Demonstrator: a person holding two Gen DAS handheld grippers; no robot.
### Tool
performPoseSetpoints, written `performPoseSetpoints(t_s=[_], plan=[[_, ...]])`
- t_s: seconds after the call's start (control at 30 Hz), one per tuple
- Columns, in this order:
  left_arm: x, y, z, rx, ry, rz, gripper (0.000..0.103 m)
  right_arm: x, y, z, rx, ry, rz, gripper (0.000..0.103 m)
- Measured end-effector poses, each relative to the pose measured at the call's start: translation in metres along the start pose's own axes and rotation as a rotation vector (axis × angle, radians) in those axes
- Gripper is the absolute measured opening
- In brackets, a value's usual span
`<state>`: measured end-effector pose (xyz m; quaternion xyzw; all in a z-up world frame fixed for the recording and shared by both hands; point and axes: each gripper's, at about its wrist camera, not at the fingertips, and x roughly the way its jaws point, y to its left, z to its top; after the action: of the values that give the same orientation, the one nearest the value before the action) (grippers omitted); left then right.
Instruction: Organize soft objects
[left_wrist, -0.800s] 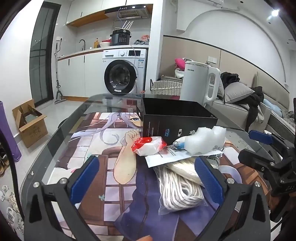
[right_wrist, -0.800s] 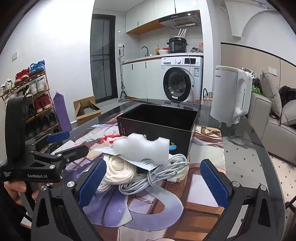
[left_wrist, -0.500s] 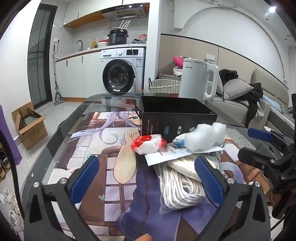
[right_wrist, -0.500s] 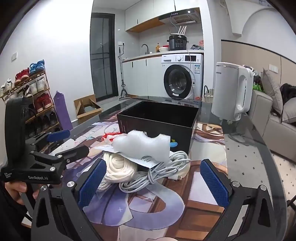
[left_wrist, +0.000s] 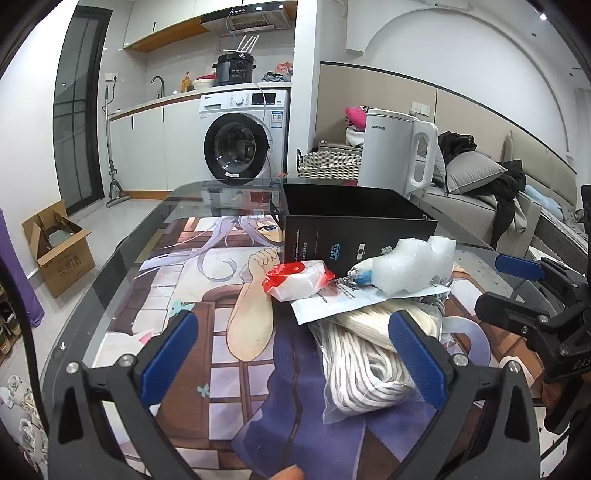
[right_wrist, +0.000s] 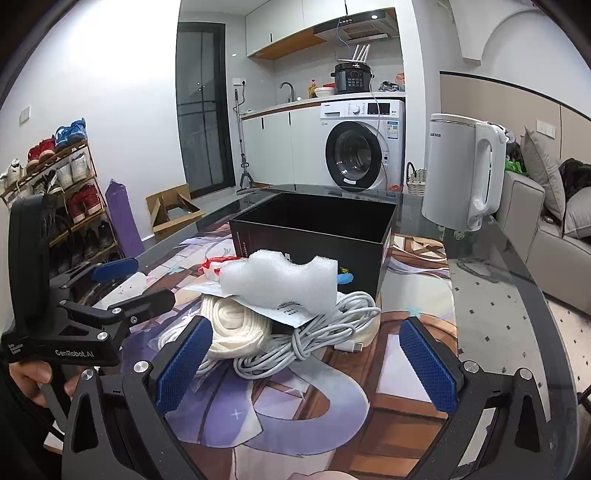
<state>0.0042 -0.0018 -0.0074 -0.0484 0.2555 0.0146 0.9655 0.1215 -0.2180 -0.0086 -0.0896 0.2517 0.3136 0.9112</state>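
Observation:
A pile of soft items lies on the printed mat in front of an open black box. On top is a white foam piece, resting on a white paper packet. Under it are a bagged coil of white rope and a bundled white cable. A red-and-white packet lies left of the foam. My left gripper is open and empty, just short of the rope. My right gripper is open and empty, near the cable.
A white kettle stands behind the box on the glass table. Each gripper shows in the other's view, the right one at the right, the left one at the left. A sofa is to the right.
Both views have shifted only slightly; the pile and box have not moved. Both grippers stay open.

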Motion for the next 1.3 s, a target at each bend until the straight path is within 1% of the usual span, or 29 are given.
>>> performPoseSetpoints(t_s=[1.3], plan=[[-0.0043,-0.0017,0.0027,0.004,-0.005,0.002,0.103,0.0010,0.0008,0.0014,-0.005,0.007,0.002,0.103]])
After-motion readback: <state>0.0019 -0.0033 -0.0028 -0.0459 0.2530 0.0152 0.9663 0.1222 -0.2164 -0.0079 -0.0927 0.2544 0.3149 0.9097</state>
